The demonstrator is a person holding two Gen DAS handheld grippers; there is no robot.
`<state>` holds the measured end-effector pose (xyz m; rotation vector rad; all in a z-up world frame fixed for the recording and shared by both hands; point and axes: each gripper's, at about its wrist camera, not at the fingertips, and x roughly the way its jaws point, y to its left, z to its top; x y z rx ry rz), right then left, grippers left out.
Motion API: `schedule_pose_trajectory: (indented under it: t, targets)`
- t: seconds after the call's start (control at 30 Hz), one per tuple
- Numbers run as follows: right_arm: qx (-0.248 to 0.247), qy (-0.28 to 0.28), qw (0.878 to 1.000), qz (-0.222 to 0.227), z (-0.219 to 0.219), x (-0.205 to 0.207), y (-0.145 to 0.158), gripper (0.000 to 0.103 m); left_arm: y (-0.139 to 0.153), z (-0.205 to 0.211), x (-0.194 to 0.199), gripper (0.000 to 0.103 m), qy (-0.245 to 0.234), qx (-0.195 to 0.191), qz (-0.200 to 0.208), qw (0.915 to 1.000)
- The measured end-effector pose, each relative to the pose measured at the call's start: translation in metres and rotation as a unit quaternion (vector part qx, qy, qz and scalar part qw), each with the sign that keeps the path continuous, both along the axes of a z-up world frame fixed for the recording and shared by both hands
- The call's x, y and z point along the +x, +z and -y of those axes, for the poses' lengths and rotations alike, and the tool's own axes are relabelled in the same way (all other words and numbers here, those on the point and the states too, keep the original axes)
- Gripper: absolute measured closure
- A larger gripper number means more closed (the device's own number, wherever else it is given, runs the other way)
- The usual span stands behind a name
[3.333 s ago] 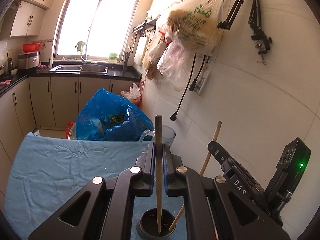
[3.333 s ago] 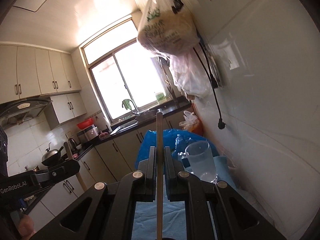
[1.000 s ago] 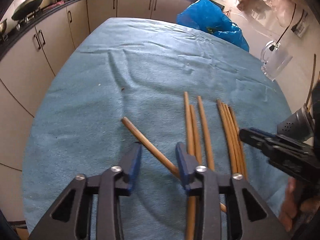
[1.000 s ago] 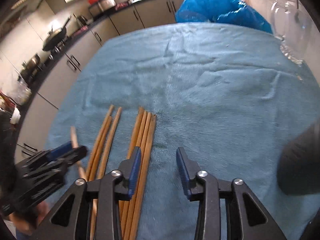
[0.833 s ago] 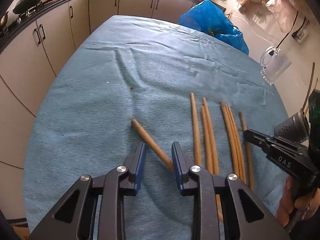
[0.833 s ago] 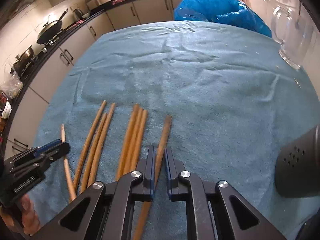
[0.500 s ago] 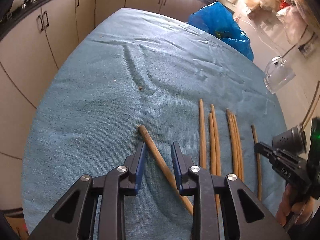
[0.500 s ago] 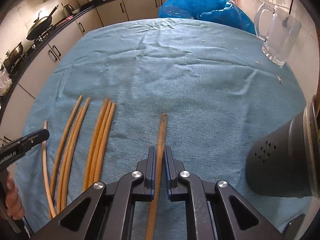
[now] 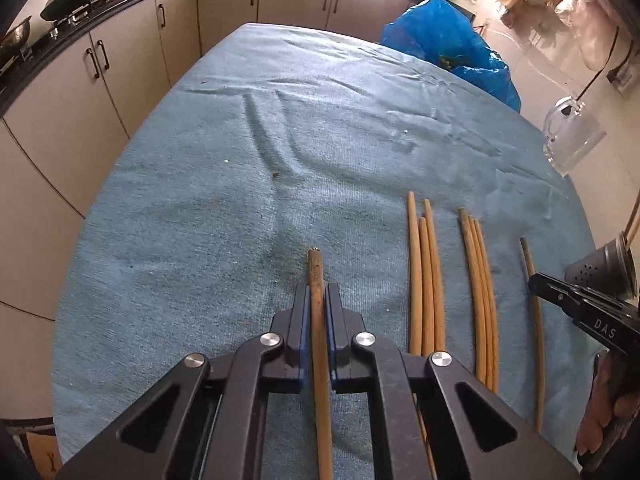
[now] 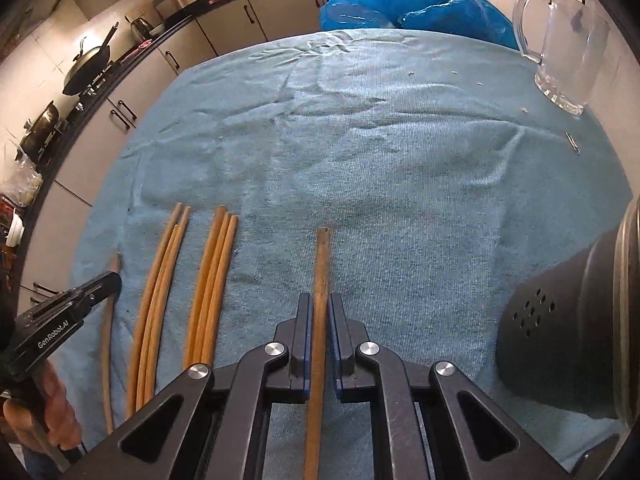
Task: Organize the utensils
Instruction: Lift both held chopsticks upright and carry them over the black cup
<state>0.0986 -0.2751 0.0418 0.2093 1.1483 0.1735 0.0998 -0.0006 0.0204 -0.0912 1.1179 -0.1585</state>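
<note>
Blue towel (image 9: 200,220) ahead of you lies bare to its far edge | your left gripper (image 9: 318,292) clamps one chopstick (image 9: 316,276); right gripper (image 10: 318,304) clamps another chopstick (image 10: 322,256) | loose chopsticks (image 10: 212,272) between them; black holder (image 10: 568,340) and glass mug (image 10: 560,40) at right.

Six chopsticks (image 10: 188,280) lie in two bundles on the towel (image 10: 380,140), the holder (image 10: 568,340) to their right.
</note>
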Motion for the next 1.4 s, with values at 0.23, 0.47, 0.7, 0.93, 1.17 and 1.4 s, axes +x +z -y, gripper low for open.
schedule_pose_trajectory:
  t: [0.23,0.47,0.7,0.93,1.17,1.4]
  targets:
    - [-0.037,0.021,0.999,-0.01,-0.012,0.007,-0.002,0.092,0.0,0.004,0.007,0.096,-0.01,0.017,-0.011,0.9997]
    - [-0.064,0.032,0.997,0.001,-0.021,0.012,-0.002,0.095,0.003,0.007,0.007,0.096,-0.019,0.001,0.001,0.9998]
    - [0.006,0.034,0.995,0.099,-0.014,-0.026,0.046,0.095,0.06,0.011,-0.032,0.096,-0.032,-0.03,0.095,0.9946]
    - [0.036,0.032,0.961,0.272,-0.007,-0.103,0.106,0.095,0.124,0.027,-0.097,0.096,-0.041,-0.034,0.216,0.9751]
    - [0.047,0.016,0.937,0.345,-0.008,-0.158,0.123,0.095,0.157,0.029,-0.134,0.096,-0.034,-0.052,0.265,0.9623]
    - [0.053,0.013,0.926,0.373,-0.007,-0.187,0.132,0.095,0.169,0.037,-0.155,0.096,-0.038,-0.053,0.284,0.9566]
